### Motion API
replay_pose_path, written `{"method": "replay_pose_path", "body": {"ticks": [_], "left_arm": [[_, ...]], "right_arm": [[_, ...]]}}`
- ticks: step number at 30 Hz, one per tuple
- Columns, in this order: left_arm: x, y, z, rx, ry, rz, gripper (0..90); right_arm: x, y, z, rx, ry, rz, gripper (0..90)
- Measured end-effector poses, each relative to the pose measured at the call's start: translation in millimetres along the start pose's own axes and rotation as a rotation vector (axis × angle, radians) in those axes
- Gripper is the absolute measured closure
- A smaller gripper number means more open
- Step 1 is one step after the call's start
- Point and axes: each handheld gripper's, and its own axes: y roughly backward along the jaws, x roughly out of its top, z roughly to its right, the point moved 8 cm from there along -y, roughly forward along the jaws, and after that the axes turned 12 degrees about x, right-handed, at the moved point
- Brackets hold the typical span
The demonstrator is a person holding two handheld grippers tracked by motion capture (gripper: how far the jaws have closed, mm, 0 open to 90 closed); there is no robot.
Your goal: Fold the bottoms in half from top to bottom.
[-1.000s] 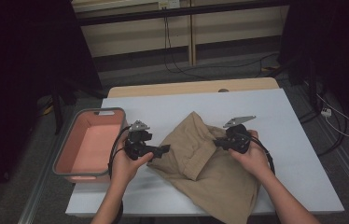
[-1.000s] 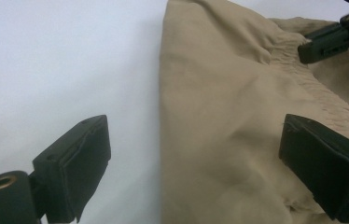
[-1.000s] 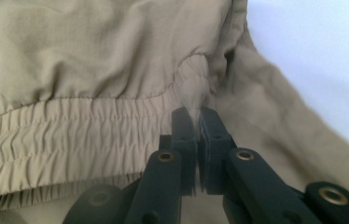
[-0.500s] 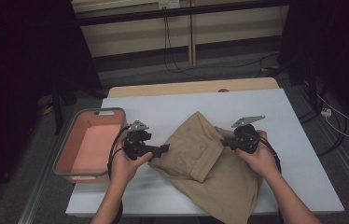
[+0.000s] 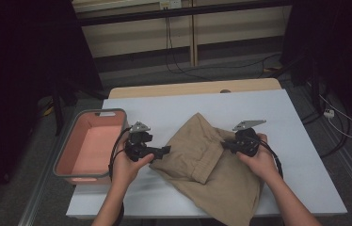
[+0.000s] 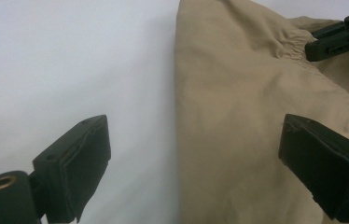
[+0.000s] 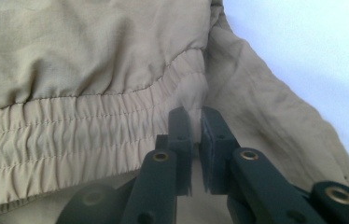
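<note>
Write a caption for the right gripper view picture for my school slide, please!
Right gripper pinching the gathered elastic waistband of tan shorts lying on a white table.

Khaki garment [image 5: 212, 165] lower hem cut off by high view's bottom edge, pinched waistband fold hidden between right claw [image 7: 195, 116] jaws

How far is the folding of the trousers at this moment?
Done: the trousers are already doubled over on the table. In hand: the right gripper is shut on the waistband; the left gripper is open over the cloth edge. Left: further folds, perhaps putting them in the pink bin.
</note>
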Motion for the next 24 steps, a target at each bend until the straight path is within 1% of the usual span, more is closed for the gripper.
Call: {"method": "replay_pose_path", "body": {"ticks": [1, 2, 4, 5, 6, 8, 9, 11, 12, 13, 14, 15, 16, 17, 18, 20, 21, 24], "left_arm": [[0.9, 0.2, 0.3, 0.001, 0.007, 0.006, 9.2], [0.9, 0.2, 0.3, 0.001, 0.007, 0.006, 9.2], [1.3, 0.7, 0.2, 0.0, 0.006, 0.006, 9.1], [1.3, 0.7, 0.2, 0.0, 0.006, 0.006, 9.1], [1.4, 0.3, 0.0, 0.001, 0.011, 0.01, 9.1], [1.2, 0.7, -0.9, 0.005, 0.007, 0.007, 9.2], [1.2, 0.7, -0.9, 0.005, 0.007, 0.007, 9.1], [2.0, 1.6, -1.2, 0.001, 0.009, 0.011, 9.1], [1.8, 1.9, -0.9, -0.004, 0.001, 0.009, 9.1], [1.8, 1.9, -0.9, -0.004, 0.001, 0.009, 9.1], [2.0, 1.5, 0.0, -0.003, 0.008, 0.012, 9.1], [2.0, 1.5, 0.0, -0.003, 0.008, 0.012, 9.0], [1.5, 1.7, -0.5, -0.004, -0.001, 0.009, 9.0], [1.5, 1.7, -0.5, -0.004, -0.001, 0.009, 9.0], [1.7, 1.8, -1.0, -0.001, 0.0, 0.009, 9.0], [1.8, 1.8, -1.4, -0.002, 0.002, 0.01, 8.8], [1.8, 1.8, -1.4, -0.002, 0.002, 0.01, 8.8], [1.7, 1.1, -0.3, 0.001, 0.008, 0.014, 8.9]], "right_arm": [[1.0, 0.0, -0.3, -0.001, 0.005, 0.001, 82.1], [1.0, 0.0, -0.3, -0.001, 0.005, 0.001, 82.1], [6.0, 0.3, -2.2, -0.002, 0.02, 0.008, 78.1], [6.0, 0.3, -2.2, -0.002, 0.02, 0.008, 78.1], [8.7, -1.1, -3.5, -0.001, 0.022, 0.008, 71.7], [10.8, -3.7, -4.9, -0.008, 0.029, -0.005, 64.8], [10.8, -3.7, -4.9, -0.008, 0.029, -0.005, 64.8], [13.8, -6.3, -6.5, -0.012, 0.03, 0.003, 58.0], [16.4, -9.7, -7.4, -0.02, 0.025, 0.008, 49.8], [16.4, -9.7, -7.4, -0.02, 0.025, 0.008, 49.8], [16.0, -14.5, -6.2, -0.036, 0.017, -0.001, 47.7], [16.0, -14.5, -6.2, -0.036, 0.017, -0.001, 47.7], [11.8, -20.4, -6.0, -0.025, -0.002, -0.021, 44.6], [11.8, -20.4, -6.0, -0.025, -0.002, -0.021, 44.6], [5.9, -25.0, -4.5, -0.024, -0.018, -0.043, 38.7], [3.2, -26.1, -2.0, -0.017, -0.051, -0.029, 37.6], [2.3, -26.5, -1.8, -0.011, -0.057, -0.025, 38.0], [0.3, -28.2, -1.5, -0.011, -0.055, -0.014, 38.0]]}}
